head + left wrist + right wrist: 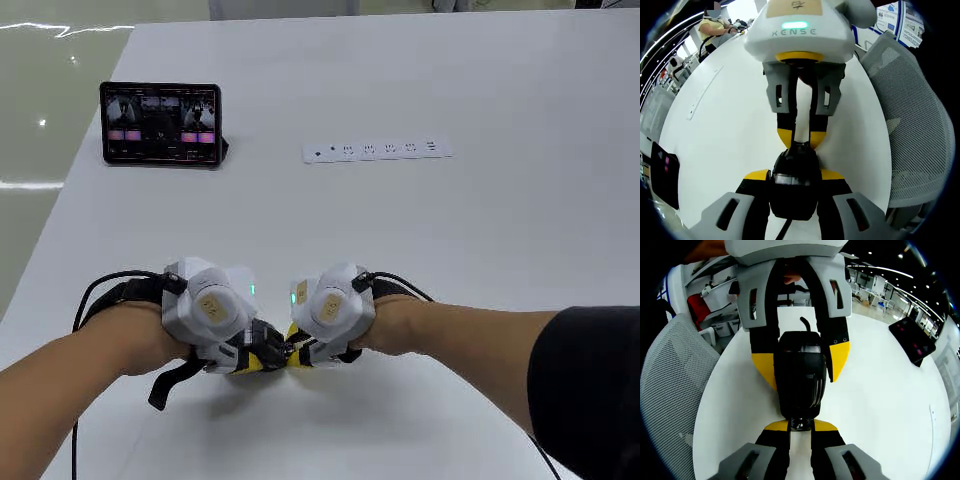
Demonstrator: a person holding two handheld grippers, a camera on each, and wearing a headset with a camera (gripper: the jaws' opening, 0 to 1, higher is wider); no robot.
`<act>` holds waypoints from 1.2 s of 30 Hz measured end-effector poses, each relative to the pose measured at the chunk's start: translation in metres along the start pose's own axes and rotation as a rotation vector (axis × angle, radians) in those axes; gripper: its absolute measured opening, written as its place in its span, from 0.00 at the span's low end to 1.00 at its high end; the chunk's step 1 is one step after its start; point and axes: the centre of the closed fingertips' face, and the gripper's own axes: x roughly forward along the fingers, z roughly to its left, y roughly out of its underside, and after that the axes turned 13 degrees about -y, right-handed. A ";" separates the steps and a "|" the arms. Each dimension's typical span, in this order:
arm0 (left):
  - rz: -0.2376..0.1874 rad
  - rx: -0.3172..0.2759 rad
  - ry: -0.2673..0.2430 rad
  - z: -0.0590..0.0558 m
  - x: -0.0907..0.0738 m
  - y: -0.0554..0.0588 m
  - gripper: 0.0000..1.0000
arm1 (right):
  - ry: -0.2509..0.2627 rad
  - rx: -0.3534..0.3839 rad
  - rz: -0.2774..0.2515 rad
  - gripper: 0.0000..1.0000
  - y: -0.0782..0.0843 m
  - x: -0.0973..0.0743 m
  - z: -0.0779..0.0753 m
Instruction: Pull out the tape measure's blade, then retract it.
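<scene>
- I have the tape measure [274,347] just above the desk [450,230], close to the near edge and about mid-width, between the two grippers.
- The left hand-held gripper [795,176] is clamped on the black case. Its yellow-tipped jaws press the case's two sides in the left gripper view.
- The right hand-held gripper [800,426] is pinched together on the small blade hook [800,423] at the front of the case.
- The right one's tips sit right up against the case, and the two grippers face each other nose to nose.
- In the head view both white gripper bodies are side by side and nearly touching, with my forearms coming in from the near corners.
- The case lies lengthwise along both jaw lines. I can't tell whether it touches the desk.
- A black cable [100,292] loops off the left gripper toward the left edge.
- A tablet [160,123] is propped up with its screen lit, toward the far left corner and well apart from the work.
- A white power strip [377,151] lies flat toward the far edge, near mid-width.
- A grey mesh chair [910,130] stands off the near edge of the desk, and it also shows in the right gripper view.
</scene>
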 end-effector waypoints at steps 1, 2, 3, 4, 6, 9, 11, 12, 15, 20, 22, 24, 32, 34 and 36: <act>0.000 0.001 -0.002 0.000 0.000 0.000 0.31 | 0.005 -0.010 0.003 0.12 0.000 0.000 0.001; -0.001 0.003 -0.004 -0.001 0.000 0.000 0.31 | 0.006 0.003 -0.003 0.12 0.000 0.000 0.001; -0.001 0.004 -0.005 -0.001 0.000 0.000 0.31 | 0.005 0.014 -0.005 0.12 0.000 0.000 0.001; -0.002 0.008 -0.006 -0.001 0.000 0.000 0.31 | 0.005 -0.009 -0.003 0.12 0.000 0.000 0.002; -0.001 0.010 -0.006 -0.001 -0.001 0.000 0.31 | 0.004 -0.007 0.001 0.12 0.001 0.000 0.002; 0.001 0.013 -0.002 -0.001 -0.001 0.000 0.31 | 0.000 -0.038 0.000 0.10 0.001 -0.001 0.002; -0.001 0.012 0.001 -0.001 -0.001 0.000 0.31 | 0.001 0.003 -0.021 0.09 0.001 -0.001 0.002; -0.002 0.011 0.002 -0.001 -0.001 0.000 0.31 | 0.001 0.004 -0.020 0.09 0.001 -0.001 0.002; -0.002 0.011 0.011 -0.001 -0.002 0.001 0.31 | -0.007 0.000 -0.015 0.09 0.004 -0.002 0.003; -0.005 0.017 0.013 -0.002 -0.002 0.000 0.31 | -0.010 0.009 -0.022 0.09 0.004 -0.002 0.005; -0.008 0.015 0.015 -0.002 -0.002 0.000 0.31 | -0.009 0.014 -0.022 0.09 0.005 -0.003 0.005; -0.012 0.013 0.016 -0.002 -0.002 0.000 0.31 | -0.009 0.015 -0.018 0.09 0.008 -0.005 0.005; -0.016 0.003 0.011 -0.002 -0.002 0.000 0.31 | -0.005 0.030 -0.015 0.09 0.017 -0.009 0.005; -0.019 0.001 0.011 -0.002 -0.002 0.000 0.31 | -0.005 0.034 -0.014 0.09 0.019 -0.010 0.005; -0.020 0.001 0.013 -0.002 -0.002 0.000 0.31 | -0.006 0.041 -0.016 0.09 0.020 -0.011 0.006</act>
